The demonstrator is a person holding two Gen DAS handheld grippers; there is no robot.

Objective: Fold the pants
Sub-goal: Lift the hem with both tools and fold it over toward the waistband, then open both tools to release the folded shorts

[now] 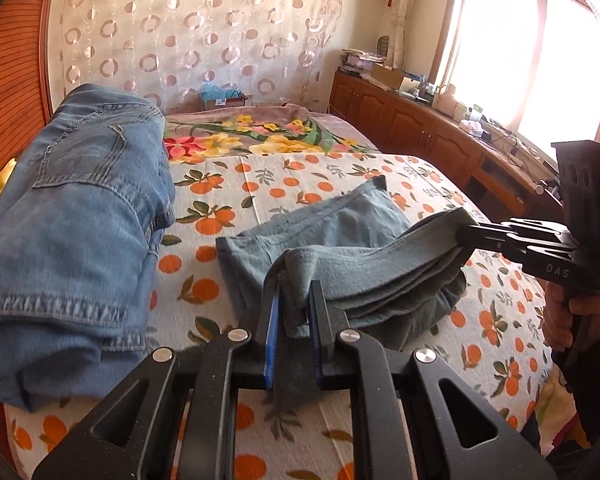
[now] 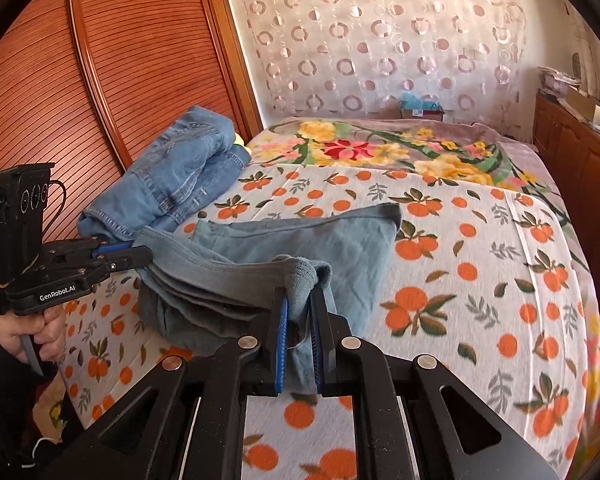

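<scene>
Both grippers — left gripper (image 1: 294, 320), right gripper (image 2: 298, 320) — fingers clamped on the grey-blue pants (image 1: 340, 224).

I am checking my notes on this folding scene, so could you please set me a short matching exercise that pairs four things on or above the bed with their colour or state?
Things:
1. grey-green pants
2. jeans
3. bedsheet
4. left gripper

States:
A. white with an orange fruit print
B. blue denim, lying in a pile by the wooden headboard
C. shut on a fabric edge
D. held up at two corners, partly folded over itself

Pairs: 1-D, 2-B, 3-A, 4-C
</scene>
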